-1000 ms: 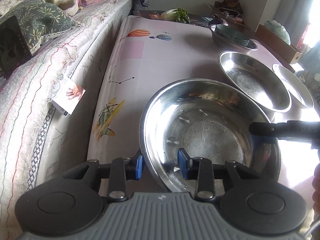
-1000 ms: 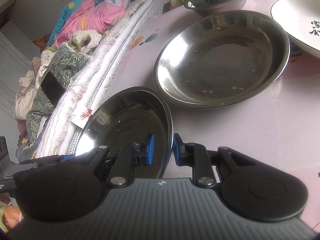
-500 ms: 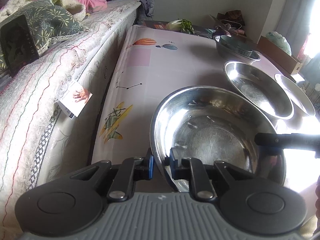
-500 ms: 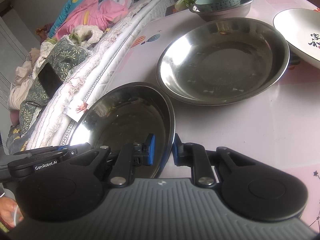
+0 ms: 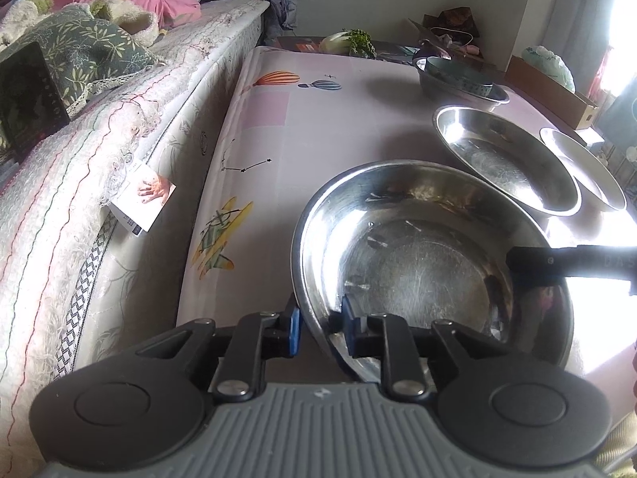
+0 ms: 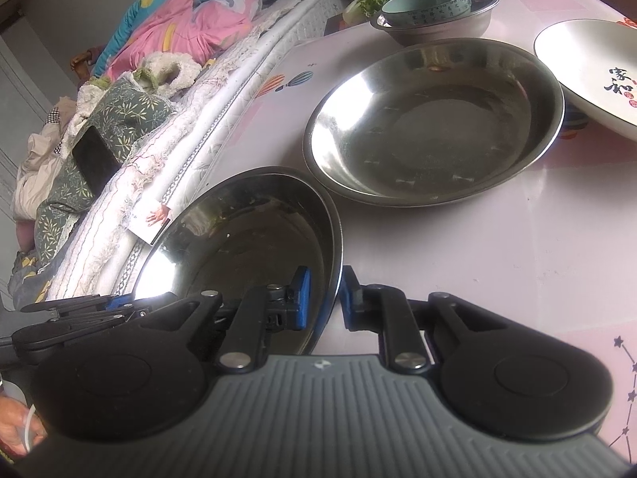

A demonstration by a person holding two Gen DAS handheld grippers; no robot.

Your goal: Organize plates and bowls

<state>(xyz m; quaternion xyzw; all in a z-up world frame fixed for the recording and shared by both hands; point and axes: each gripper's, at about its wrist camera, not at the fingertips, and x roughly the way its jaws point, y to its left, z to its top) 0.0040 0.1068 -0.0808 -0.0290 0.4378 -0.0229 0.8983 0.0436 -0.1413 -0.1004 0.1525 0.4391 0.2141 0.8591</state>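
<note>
Pink printed tablecloth point(image 5: 318, 127) beside a bed point(image 5: 119, 127), near steel bowl point(image 5: 430, 263) tilted, cavity faced upward, rim clamped on opposite sides by left gripper point(image 5: 318, 320) and right gripper point(image 6: 323, 296), second steel bowl point(image 6: 434, 119) just beyond, white plate point(image 6: 589, 67) behind.

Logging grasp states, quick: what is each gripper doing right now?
Left gripper: closed on the rim of the near round steel basin.
Right gripper: closed on the same basin's opposite rim.
</note>
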